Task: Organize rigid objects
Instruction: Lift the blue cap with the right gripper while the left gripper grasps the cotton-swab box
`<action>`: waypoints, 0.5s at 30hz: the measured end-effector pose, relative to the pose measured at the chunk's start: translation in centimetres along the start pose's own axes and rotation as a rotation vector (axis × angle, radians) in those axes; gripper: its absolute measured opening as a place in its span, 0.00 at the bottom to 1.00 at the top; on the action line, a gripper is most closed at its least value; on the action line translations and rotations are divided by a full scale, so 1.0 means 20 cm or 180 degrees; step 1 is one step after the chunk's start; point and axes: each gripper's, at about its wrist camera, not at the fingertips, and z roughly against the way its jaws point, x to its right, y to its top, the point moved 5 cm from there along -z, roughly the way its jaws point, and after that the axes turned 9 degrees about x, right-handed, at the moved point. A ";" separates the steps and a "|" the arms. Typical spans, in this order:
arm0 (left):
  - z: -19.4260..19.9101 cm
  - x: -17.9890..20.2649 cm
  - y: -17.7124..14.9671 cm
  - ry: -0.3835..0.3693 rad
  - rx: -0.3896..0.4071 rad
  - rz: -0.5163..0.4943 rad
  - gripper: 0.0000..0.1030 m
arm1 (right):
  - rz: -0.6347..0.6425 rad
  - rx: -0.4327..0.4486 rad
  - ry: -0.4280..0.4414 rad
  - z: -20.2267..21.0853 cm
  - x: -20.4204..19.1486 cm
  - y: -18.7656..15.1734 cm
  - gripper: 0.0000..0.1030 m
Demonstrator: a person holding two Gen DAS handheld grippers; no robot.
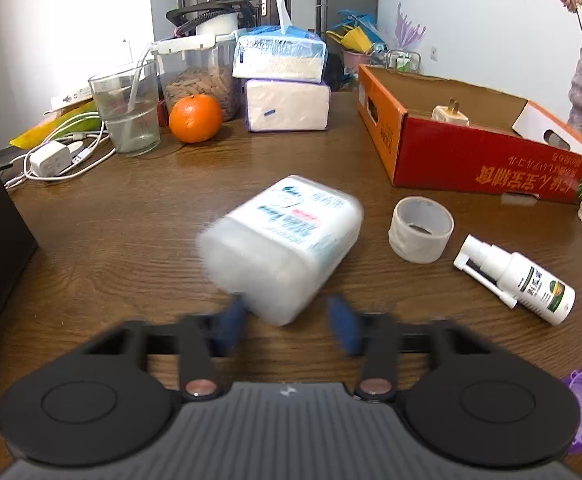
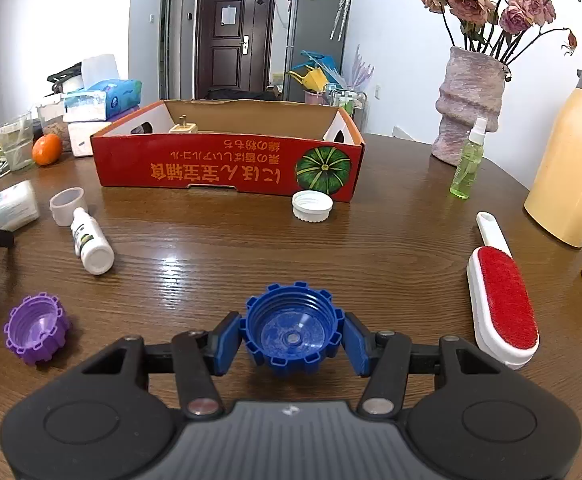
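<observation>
On the wooden table [image 2: 219, 248], my right gripper [image 2: 291, 338] has its blue pads against both sides of a blue notched cap [image 2: 291, 330], mouth up. That view alone shows the red lint brush [image 2: 503, 304] to the right, a green spray bottle [image 2: 467, 160] and the vase [image 2: 467, 108] far right. My left gripper [image 1: 287, 320] is spread wide, holding nothing; a blurred white plastic container [image 1: 281, 246] lies tilted just beyond its fingertips, and whether the left pad touches it I cannot tell. Right of it lie a tape roll [image 1: 421, 228] and a white spray bottle [image 1: 517, 280]. The red cardboard box [image 1: 487, 160] sits far right, a charger plug [image 1: 449, 114] inside. Only this view shows the orange [image 1: 195, 118] clearly.
</observation>
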 end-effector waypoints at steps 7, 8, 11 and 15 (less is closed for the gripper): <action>0.03 0.00 0.00 0.0086 0.0020 -0.0030 0.71 | -0.0003 0.0021 0.0013 0.01 0.01 0.00 0.52; 0.04 0.00 0.01 0.0108 0.0084 -0.0045 0.84 | -0.0011 0.0023 0.0012 0.01 0.01 0.00 0.52; 0.08 -0.01 0.06 0.0086 0.0220 -0.0095 0.96 | -0.0025 0.0017 0.0003 0.00 0.03 0.00 0.52; 0.06 0.00 0.15 0.0045 0.0317 -0.0315 1.00 | -0.0046 0.0013 -0.0021 -0.02 0.04 0.01 0.52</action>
